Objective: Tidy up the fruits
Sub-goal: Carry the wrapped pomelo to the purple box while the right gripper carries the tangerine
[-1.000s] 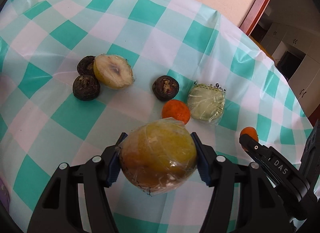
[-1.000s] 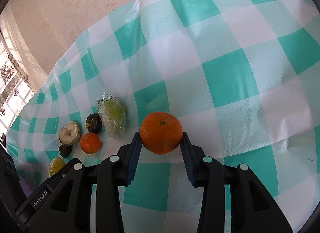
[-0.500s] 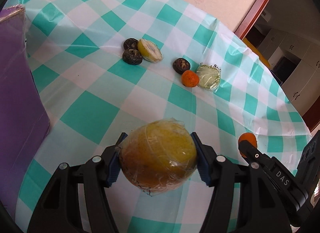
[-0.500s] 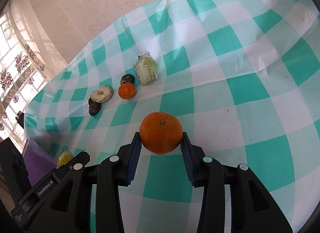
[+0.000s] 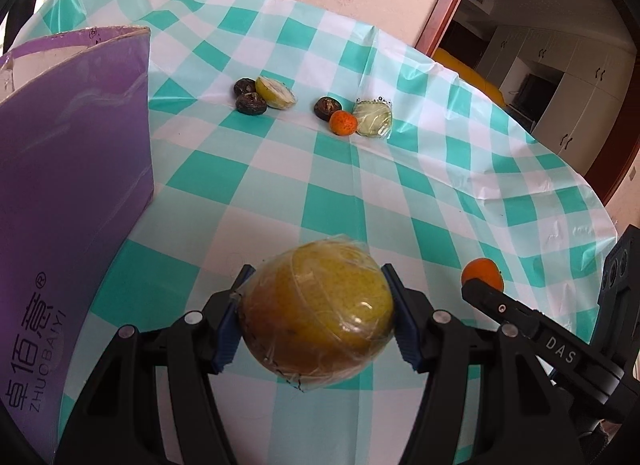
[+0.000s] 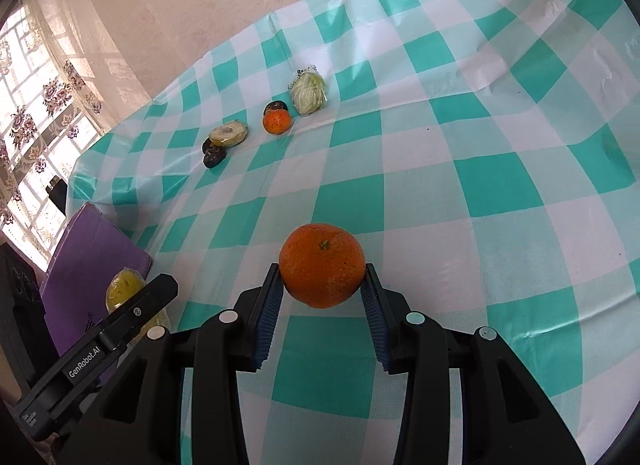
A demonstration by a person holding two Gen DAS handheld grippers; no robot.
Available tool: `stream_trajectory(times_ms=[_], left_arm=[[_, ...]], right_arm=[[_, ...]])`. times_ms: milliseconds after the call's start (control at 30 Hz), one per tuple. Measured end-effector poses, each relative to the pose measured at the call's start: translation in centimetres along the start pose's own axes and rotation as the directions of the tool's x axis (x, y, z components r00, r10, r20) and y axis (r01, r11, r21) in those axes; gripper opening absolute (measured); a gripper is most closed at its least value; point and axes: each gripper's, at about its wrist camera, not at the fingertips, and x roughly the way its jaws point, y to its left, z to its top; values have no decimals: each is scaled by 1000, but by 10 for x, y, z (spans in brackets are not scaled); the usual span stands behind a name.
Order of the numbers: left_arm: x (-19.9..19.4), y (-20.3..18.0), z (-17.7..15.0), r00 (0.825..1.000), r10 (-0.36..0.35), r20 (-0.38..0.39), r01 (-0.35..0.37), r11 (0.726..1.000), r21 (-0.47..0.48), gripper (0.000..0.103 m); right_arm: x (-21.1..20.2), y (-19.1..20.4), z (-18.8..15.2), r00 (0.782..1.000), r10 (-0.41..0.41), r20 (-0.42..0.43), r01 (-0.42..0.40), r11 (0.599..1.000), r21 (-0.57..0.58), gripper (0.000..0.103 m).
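Note:
My left gripper (image 5: 318, 309) is shut on a plastic-wrapped yellow pear (image 5: 318, 315), held above the checked tablecloth beside the purple box (image 5: 72, 185). My right gripper (image 6: 322, 289) is shut on an orange (image 6: 322, 265), held above the cloth; that orange also shows in the left wrist view (image 5: 482, 273). Far across the table lie a small orange (image 5: 343, 122), a wrapped pale green fruit (image 5: 374, 118), a cut half fruit (image 5: 276, 92) and three dark round fruits (image 5: 251, 104). The wrapped pear shows in the right wrist view (image 6: 124, 289) next to the box (image 6: 88, 265).
The round table carries a teal and white checked cloth (image 5: 360, 185). The purple cardboard box stands open at the left edge. A wall and curtained window (image 6: 36, 113) lie beyond the table; a doorway with cabinets (image 5: 560, 77) is at the far right.
Both grippers have pulled back and up from the fruit group, which now looks smaller and farther. The purple box has come into view at the left. Both grips are unchanged.

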Motion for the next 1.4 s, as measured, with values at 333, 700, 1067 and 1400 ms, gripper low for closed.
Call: stream_trajectory(times_ms=[333, 700, 1067, 1400], left_arm=[[-25, -5, -21, 1000, -11, 23, 9, 997, 79, 63], [-60, 0, -36, 992, 0, 128, -11, 996, 83, 63], [-154, -10, -30, 938, 74, 338, -129, 981, 146, 63], [-233, 38, -13, 857, 239, 457, -294, 954, 51, 63]], right_arm=[[-19, 21, -29, 1000, -11, -4, 11, 998, -67, 40], [-27, 40, -43, 1000, 9, 1, -8, 993, -115, 40], [-54, 98, -47, 990, 122, 75, -103, 970, -222, 40], [-83, 184, -50, 967, 232, 108, -167, 893, -418, 40]])
